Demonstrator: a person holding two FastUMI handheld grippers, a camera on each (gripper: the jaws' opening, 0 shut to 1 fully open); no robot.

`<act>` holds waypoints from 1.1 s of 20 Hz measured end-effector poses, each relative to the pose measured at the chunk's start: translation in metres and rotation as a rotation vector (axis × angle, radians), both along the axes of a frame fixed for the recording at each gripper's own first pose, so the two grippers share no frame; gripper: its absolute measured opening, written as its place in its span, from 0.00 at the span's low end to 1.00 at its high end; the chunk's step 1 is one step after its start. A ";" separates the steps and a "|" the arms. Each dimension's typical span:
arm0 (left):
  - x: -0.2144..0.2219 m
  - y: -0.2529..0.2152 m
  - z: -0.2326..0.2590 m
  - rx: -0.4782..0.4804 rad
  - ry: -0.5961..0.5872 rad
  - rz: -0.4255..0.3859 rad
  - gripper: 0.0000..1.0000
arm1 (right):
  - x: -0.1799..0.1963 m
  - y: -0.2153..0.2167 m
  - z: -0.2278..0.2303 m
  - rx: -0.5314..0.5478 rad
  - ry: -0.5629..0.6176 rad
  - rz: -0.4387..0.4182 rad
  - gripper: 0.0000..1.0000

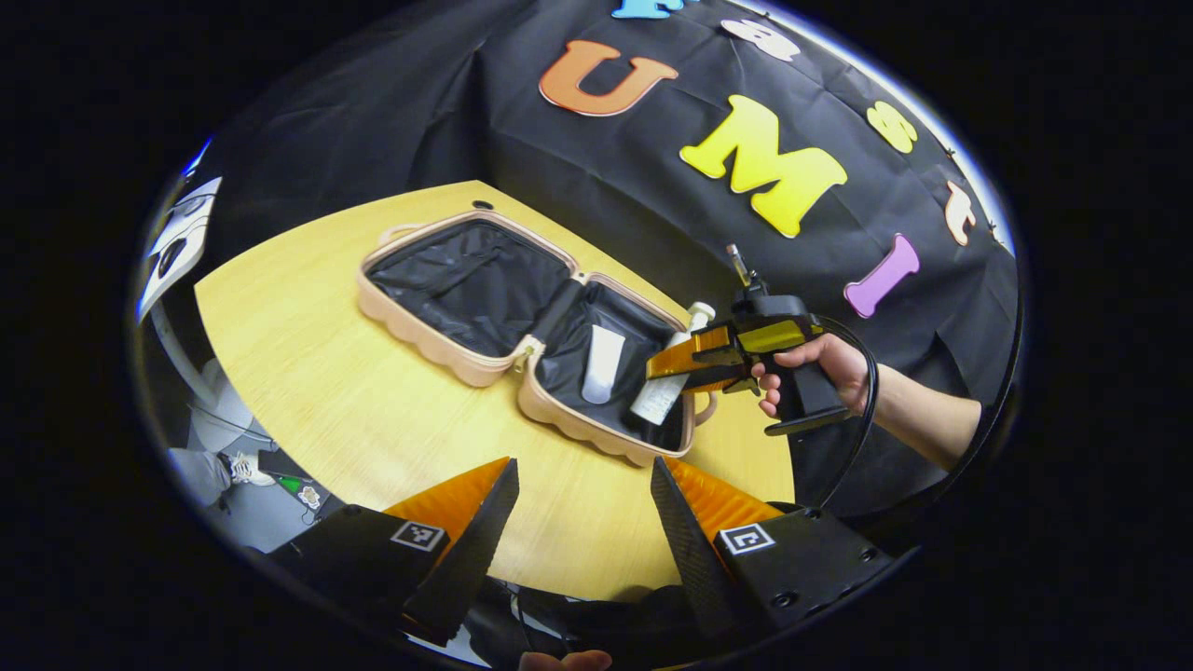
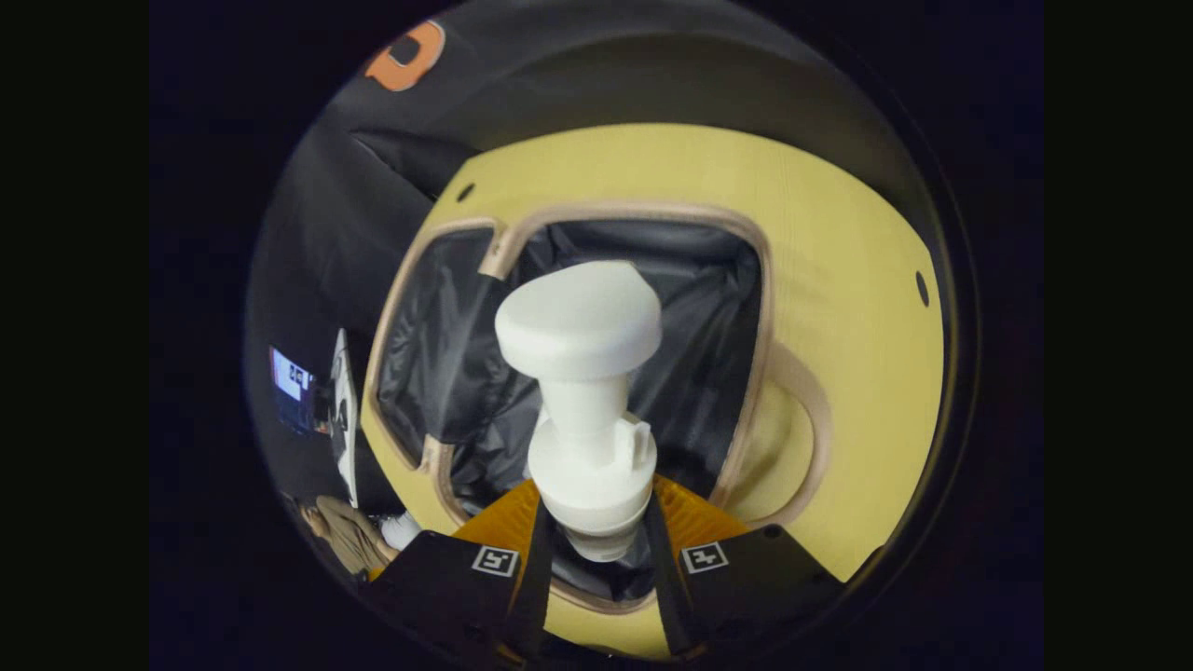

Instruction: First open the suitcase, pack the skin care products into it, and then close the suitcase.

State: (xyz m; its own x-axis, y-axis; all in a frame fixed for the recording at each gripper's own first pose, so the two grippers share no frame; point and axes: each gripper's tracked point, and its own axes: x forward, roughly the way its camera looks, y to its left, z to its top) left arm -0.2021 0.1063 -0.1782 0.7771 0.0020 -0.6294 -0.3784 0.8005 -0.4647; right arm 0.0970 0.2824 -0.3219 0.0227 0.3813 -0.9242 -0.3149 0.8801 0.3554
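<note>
A: Where is the suitcase [image 1: 522, 335] sitting?

B: It is lying wide open on the wooden table [image 1: 326, 391], both dark-lined halves facing up. A white tube [image 1: 602, 363] is resting in the half nearer the handle.

A: And the pump bottle [image 2: 585, 410]?

B: The right gripper [image 2: 596, 550] is gripping it, one finger pressing on each side just under the collar. In the left gripper view the bottle [image 1: 666, 373] is leaning inside that same half, just beside the tube, with the person's hand [image 1: 820, 368] wrapping the tool's grip.

A: What is the left gripper [image 1: 582, 503] doing?

B: It is hanging back over the table's near edge, well apart from the case, its jaws standing spread with nothing between them.

A: Anything farther out?

B: The black cloth wall [image 1: 373, 140] is hanging behind the table.
</note>
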 end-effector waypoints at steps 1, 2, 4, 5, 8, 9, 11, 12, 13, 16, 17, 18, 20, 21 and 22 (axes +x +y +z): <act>-0.007 0.005 -0.001 0.002 0.004 0.008 0.92 | 0.001 -0.001 -0.007 -0.033 0.018 -0.025 0.47; -0.012 0.007 0.000 0.003 0.005 0.014 0.92 | 0.005 0.004 -0.011 -0.041 0.041 -0.084 0.47; -0.017 0.012 0.004 -0.002 -0.002 0.022 0.92 | 0.009 0.013 -0.015 -0.052 0.112 -0.202 0.46; -0.020 0.015 0.005 0.002 -0.006 0.030 0.92 | 0.011 0.014 -0.018 -0.064 0.126 -0.242 0.46; -0.019 0.024 0.012 0.023 -0.018 0.042 0.92 | 0.017 0.012 -0.031 -0.104 0.123 -0.296 0.46; -0.019 0.026 0.013 0.027 -0.021 0.046 0.92 | 0.017 0.010 -0.034 -0.118 0.129 -0.310 0.44; -0.017 0.028 0.015 0.026 -0.031 0.052 0.91 | 0.017 0.012 -0.040 -0.123 0.128 -0.330 0.49; -0.018 0.029 0.016 0.021 -0.035 0.052 0.91 | 0.017 0.012 -0.041 -0.126 0.122 -0.331 0.49; -0.016 0.026 0.017 0.013 -0.042 0.046 0.91 | 0.018 0.014 -0.039 -0.120 0.116 -0.333 0.50; -0.012 0.025 0.020 0.009 -0.055 0.026 0.92 | 0.018 0.014 -0.033 -0.113 0.097 -0.322 0.52; -0.010 0.025 0.020 0.015 -0.057 0.023 0.92 | 0.018 0.013 -0.031 -0.107 0.093 -0.320 0.57; -0.010 0.028 0.020 0.023 -0.058 0.019 0.92 | 0.016 0.014 -0.028 -0.099 0.090 -0.322 0.58; -0.006 0.035 0.022 0.046 -0.073 0.011 0.92 | 0.010 0.017 -0.012 -0.063 0.082 -0.329 0.64; -0.004 0.038 0.024 0.053 -0.079 0.009 0.91 | 0.008 0.019 -0.002 -0.029 0.063 -0.328 0.66; -0.001 0.043 0.024 0.061 -0.088 0.007 0.91 | 0.005 0.019 0.009 -0.007 0.037 -0.314 0.67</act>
State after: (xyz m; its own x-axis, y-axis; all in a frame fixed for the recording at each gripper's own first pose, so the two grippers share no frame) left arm -0.2034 0.1495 -0.1537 0.8290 0.0439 -0.5576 -0.3441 0.8259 -0.4466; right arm 0.1022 0.3012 -0.3125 0.1045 0.3549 -0.9290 -0.0139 0.9346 0.3555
